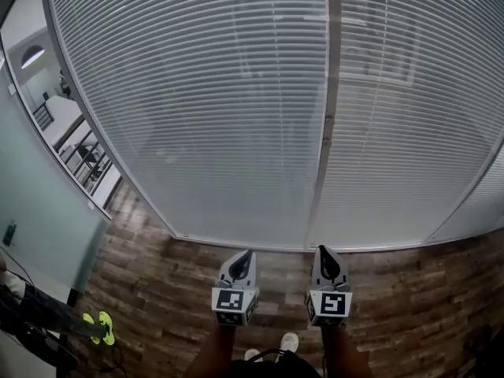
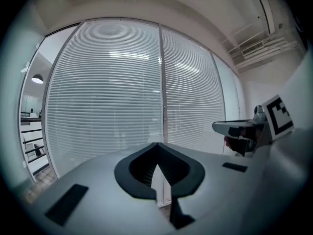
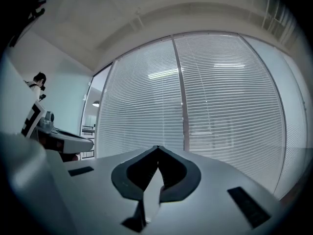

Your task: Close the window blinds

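I stood facing the white horizontal-slat window blinds (image 1: 213,109), which hung across two tall glass panes straight ahead of me and reached down to the bottom rail where it met the brown wood-plank floor (image 1: 157,282). My left grey two-jaw tongs (image 1: 242,258) and my right grey two-jaw tongs (image 1: 324,257) were held low and side by side in front of my body, well apart from the slats. Each pair had its black-lined jaws pressed tip to tip with nothing between them. By my reading the lowering was done, as both panes were covered from top to bottom on either side of the slim grey upright post (image 1: 327,93). The tilting looked unfinished, because pale strips of light and faint outlines showed through the thin, evenly spaced slats. A narrow bare strip of glass (image 1: 71,132) at the far left showed a railing and a lamp beyond it. A small fitting sat halfway up the post, too small for me to say whether it was the control. No cord or wand could be made out, so finding and working one seemed to be what remained
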`<state>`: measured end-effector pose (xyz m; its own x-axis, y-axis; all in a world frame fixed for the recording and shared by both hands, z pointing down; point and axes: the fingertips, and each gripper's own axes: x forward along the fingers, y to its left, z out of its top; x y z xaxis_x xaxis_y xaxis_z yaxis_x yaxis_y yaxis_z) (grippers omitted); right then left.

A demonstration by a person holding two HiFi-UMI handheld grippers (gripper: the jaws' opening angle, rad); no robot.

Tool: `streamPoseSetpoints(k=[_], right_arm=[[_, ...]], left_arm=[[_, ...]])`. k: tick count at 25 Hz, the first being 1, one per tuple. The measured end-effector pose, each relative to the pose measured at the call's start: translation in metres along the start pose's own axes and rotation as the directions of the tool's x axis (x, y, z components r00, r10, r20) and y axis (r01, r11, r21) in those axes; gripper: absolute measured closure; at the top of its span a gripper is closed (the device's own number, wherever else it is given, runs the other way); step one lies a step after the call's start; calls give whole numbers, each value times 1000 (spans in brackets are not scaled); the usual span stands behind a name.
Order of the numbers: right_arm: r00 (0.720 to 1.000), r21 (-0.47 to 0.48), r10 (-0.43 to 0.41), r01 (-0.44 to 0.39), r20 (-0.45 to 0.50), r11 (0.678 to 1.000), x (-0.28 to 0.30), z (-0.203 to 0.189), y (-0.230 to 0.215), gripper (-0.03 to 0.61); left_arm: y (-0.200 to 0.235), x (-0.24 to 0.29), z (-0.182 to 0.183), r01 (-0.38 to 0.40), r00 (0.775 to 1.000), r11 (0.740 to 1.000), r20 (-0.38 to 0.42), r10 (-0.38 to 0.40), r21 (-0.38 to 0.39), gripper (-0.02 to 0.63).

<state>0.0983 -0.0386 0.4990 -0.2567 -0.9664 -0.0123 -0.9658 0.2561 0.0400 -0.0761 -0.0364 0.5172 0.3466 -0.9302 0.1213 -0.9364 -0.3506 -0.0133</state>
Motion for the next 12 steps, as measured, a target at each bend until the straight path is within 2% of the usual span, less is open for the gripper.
streamPoseSetpoints(k=[5,12], right_arm=[[999,-33,-38,38,3,999,-20,3,24,575],[997,-58,-73,71,-23,996,-50,-8,52,575]], left_arm=[[16,-32,0,16,1000,999,-4,-16,-35,620],[22,-60,-7,68,998,997,6,-68,-44,620]])
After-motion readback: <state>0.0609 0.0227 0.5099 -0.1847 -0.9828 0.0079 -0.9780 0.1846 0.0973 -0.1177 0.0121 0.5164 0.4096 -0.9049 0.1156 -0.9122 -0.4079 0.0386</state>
